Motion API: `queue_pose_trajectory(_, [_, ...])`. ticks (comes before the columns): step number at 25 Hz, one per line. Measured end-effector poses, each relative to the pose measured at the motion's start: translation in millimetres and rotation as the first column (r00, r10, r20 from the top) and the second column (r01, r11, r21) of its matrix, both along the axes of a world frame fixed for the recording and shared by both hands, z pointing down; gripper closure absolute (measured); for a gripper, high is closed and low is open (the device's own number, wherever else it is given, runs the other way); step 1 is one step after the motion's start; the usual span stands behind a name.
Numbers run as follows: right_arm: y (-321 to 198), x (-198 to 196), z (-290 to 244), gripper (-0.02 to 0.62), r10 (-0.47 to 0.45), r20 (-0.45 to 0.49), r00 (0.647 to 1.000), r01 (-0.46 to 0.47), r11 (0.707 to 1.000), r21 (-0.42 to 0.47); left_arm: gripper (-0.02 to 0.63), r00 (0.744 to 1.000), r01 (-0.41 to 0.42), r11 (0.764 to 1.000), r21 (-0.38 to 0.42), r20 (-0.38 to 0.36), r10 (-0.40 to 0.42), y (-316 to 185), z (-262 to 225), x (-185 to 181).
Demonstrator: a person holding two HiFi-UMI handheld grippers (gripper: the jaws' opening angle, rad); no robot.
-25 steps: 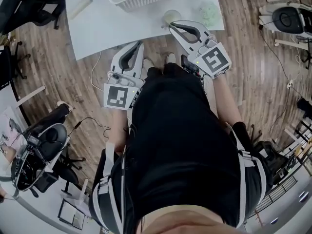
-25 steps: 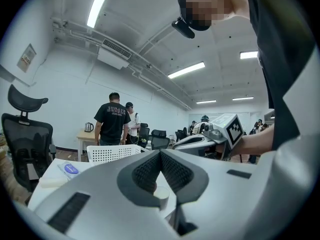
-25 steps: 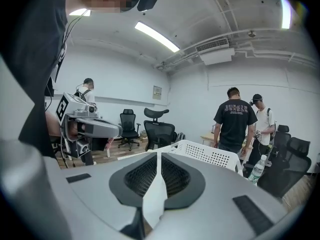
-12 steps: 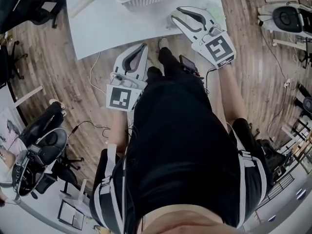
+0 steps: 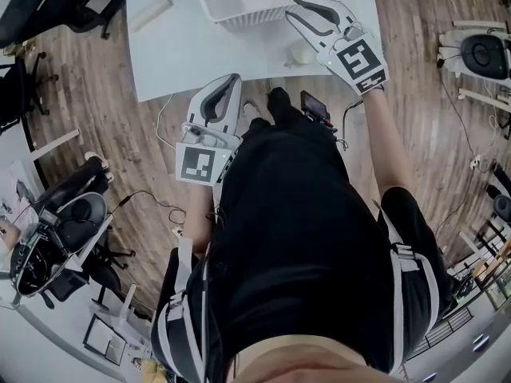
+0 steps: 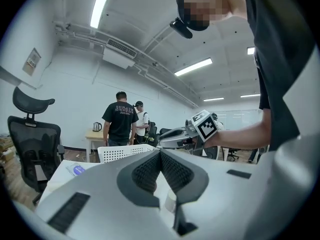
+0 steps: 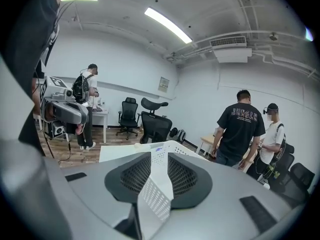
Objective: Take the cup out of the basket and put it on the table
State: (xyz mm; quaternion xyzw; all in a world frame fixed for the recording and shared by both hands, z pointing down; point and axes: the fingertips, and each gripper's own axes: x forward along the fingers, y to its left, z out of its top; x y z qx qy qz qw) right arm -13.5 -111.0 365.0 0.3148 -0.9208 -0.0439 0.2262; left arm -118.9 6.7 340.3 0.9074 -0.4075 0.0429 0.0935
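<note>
We log left gripper (image 5: 232, 79), jaws together and empty, at the table (image 5: 184, 50) edge. Right gripper (image 5: 292, 7), jaws slightly apart, over the basket (image 5: 239, 19).

place: office-lab — swivel chairs (image 7: 155, 119) | white table (image 5: 180, 54) | strip lights (image 6: 192, 66) | ceiling air unit (image 6: 120, 53) — wood floor (image 5: 96, 134)

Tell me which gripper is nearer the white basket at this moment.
Right. The right gripper has its tips at the basket, by its near wall. The left gripper is back at the near edge of the table, apart from the basket.
</note>
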Motion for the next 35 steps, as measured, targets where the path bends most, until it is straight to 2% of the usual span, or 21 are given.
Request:
queue_pose_trajectory(4, [-33, 3, 9, 0.5, -0.022, -0.026, 0.999, 0.021, 1.0, -0.011, 0.586, 1.0, 0.019, 1.0, 0.009, -0.007, -0.019, -19, -2, 3])
queue_pose_trajectory(19, [-121, 4, 51, 0.5, -0.056, -0.095, 0.994, 0.051, 0.997, -0.053, 0.586, 0.996, 0.091, 0.995, -0.038, 0.002, -0.091, -64, 12, 6])
queue_pose_trajectory(32, [-169, -6, 93, 0.495, -0.093, -0.155, 0.984, 0.076, 0.99, -0.116, 0.586, 0.987, 0.161, 0.985, -0.068, 0.026, -0.16, -85, 22, -5])
queue_pose_trajectory(35, [-179, -5, 106, 0.495, -0.101, -0.193, 0.976, 0.074, 0.987, -0.141, 0.586, 0.985, 0.174, 0.982, -0.075, 0.026, -0.173, -90, 24, -6])
